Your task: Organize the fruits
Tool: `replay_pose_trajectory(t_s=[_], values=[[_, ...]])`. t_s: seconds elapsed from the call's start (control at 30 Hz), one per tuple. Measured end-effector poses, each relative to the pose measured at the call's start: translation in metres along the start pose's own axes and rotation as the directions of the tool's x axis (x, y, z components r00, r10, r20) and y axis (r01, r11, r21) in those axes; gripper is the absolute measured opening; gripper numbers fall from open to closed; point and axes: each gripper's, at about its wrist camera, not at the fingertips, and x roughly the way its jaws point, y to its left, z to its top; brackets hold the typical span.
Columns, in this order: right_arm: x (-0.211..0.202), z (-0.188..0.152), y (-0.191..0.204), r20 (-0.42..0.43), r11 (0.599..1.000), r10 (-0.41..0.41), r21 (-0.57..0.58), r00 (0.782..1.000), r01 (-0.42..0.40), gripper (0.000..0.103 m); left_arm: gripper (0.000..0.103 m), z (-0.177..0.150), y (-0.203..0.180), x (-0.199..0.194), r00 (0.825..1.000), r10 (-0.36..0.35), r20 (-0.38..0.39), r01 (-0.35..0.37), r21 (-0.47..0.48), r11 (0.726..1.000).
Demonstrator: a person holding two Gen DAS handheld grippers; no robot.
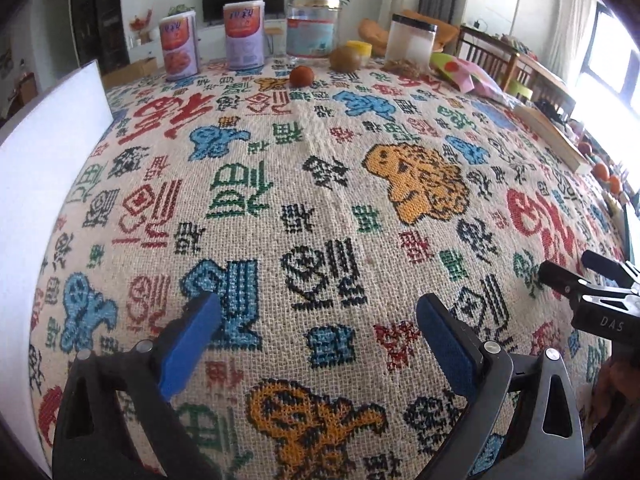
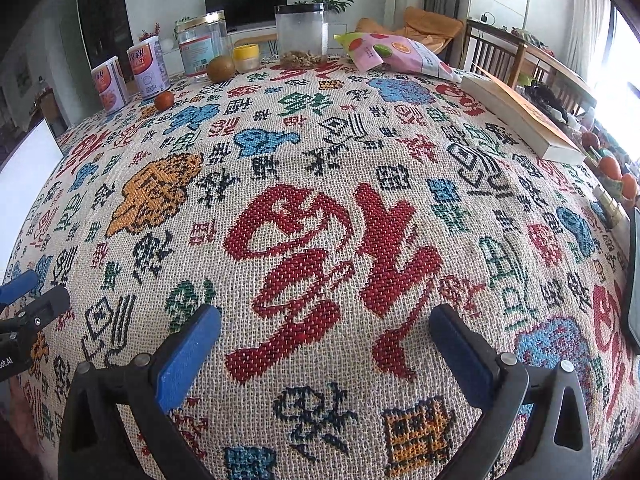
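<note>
A small red-brown fruit [image 1: 301,76] and a brown kiwi [image 1: 345,58] lie at the far side of the patterned tablecloth [image 1: 320,208]. They also show in the right wrist view, the red-brown fruit [image 2: 164,101] and the kiwi [image 2: 220,68]. Orange fruits [image 2: 610,168] sit in a container at the right edge. My left gripper [image 1: 318,316] is open and empty, low over the near cloth. My right gripper [image 2: 325,328] is open and empty too, beside it to the right.
Two purple cans [image 1: 180,48], a clear jar [image 1: 312,26], a yellow-lidded pot [image 2: 245,58], a jar holding nuts [image 2: 301,34], a snack bag [image 2: 394,56] and a book [image 2: 524,116] line the far and right sides. A white board [image 1: 44,152] stands at left.
</note>
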Motion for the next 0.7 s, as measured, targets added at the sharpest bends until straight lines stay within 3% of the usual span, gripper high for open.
replay_pose_trajectory(t_s=[0.13, 0.7], values=[[-0.0004, -0.0006, 0.0017, -0.001, 1.000, -0.004, -0.004, 1.000, 0.004, 0.103, 0.103, -0.0001, -0.0118, 0.0062, 0.998, 0.059, -0.014, -0.058, 0.050, 0.997], [-0.0004, -0.0007, 0.0015, -0.002, 1.000, -0.001, -0.004, 1.000, 0.001, 0.103, 0.103, 0.0006, -0.0080, 0.0074, 0.999, 0.049, -0.019, -0.048, 0.042, 0.998]])
